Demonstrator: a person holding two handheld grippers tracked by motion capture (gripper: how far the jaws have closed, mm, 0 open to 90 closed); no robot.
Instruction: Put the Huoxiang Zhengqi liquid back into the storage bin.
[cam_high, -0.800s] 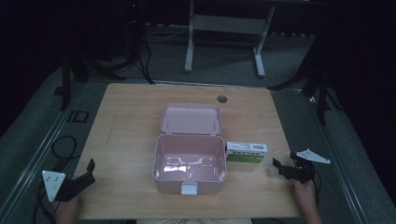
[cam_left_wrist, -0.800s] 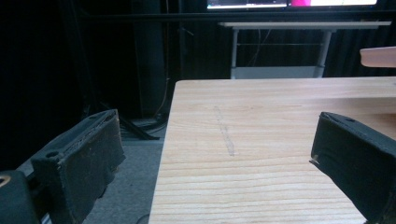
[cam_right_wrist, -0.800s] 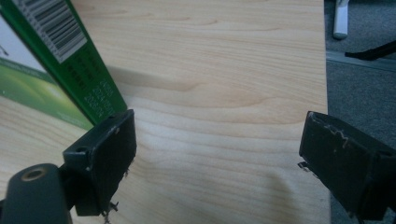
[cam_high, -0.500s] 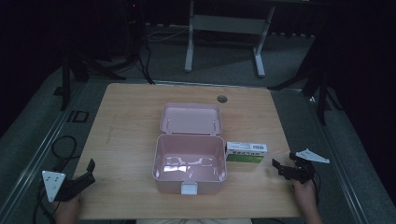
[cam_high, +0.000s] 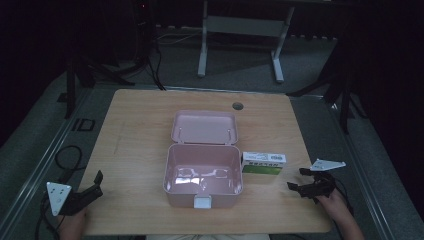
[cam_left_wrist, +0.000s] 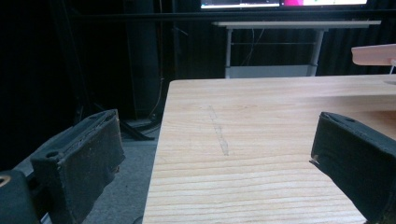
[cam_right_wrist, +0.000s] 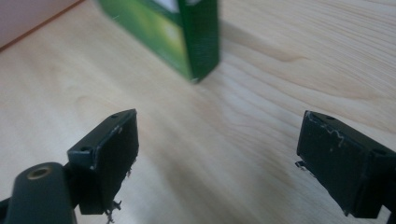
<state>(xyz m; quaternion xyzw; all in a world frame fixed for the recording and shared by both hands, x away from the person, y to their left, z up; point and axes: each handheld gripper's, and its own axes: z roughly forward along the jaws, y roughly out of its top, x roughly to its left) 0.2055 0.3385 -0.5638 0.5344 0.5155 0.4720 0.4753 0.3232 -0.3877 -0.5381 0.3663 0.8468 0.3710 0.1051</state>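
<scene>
Little has shifted over the last moment: the right gripper (cam_high: 302, 180) sits much where it did, and the left gripper (cam_high: 95, 182) has barely stirred at the near left corner of the pale wooden table (cam_high: 140, 130). Just ahead of the right gripper and a little to its left lies the small green and white cardboard box (cam_high: 263, 163), flat on the wood and touching the right wall of the open pink plastic case (cam_high: 202, 172), whose lid is swung back. In the right gripper view the jaws stand wide apart with nothing between them, and the near corner of the box (cam_right_wrist: 196, 42) sits ahead of the gap, nearer the left jaw. The left gripper is likewise spread wide and holds nothing; its own view looks over bare wood, with the case well off to its right. From here the main risk seems to be a nudge rather than a grasp: because the box lies off-centre to the jaws, one jaw may strike its end and push it along the case wall. Being light cardboard, it could also crumple under a hard squeeze. The person's right hand (cam_high: 334, 204) holds its gripper low and nearly level, angled inward toward the box; the left gripper rests low, pointing forward and inward.
</scene>
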